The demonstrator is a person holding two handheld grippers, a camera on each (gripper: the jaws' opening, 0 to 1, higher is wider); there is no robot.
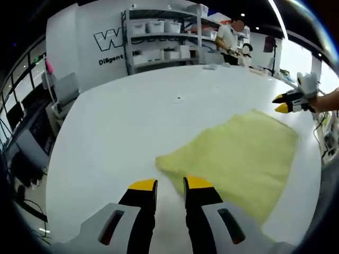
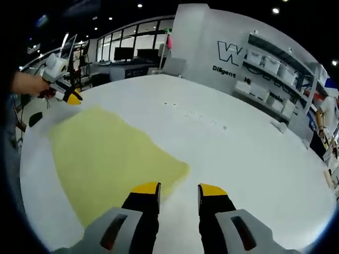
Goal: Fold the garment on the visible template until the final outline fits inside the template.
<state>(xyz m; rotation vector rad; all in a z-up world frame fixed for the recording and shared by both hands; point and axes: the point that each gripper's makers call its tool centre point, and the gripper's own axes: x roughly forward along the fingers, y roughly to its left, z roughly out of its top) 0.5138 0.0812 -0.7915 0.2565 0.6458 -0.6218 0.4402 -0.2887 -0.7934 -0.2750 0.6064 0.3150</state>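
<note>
White tabletop (image 1: 122, 132) is bearing a flat pale-yellow cloth garment (image 1: 238, 153); I'm holding my left gripper (image 1: 170, 184) and right gripper (image 2: 179, 188) slightly parted, empty, its near edge hiding behind them.

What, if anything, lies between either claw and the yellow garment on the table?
Nothing visible does. The left claw hangs open at the yellow garment corner; the right claw hangs open at another corner, with bare white table around.

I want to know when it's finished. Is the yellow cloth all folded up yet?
Not yet. The pale yellow fabric garment lies flat on the white table; no fold shows. Both the left gripper and the right gripper are open, holding nothing, near its corners. All the folding looks left. I can't make out any template outline.
</note>
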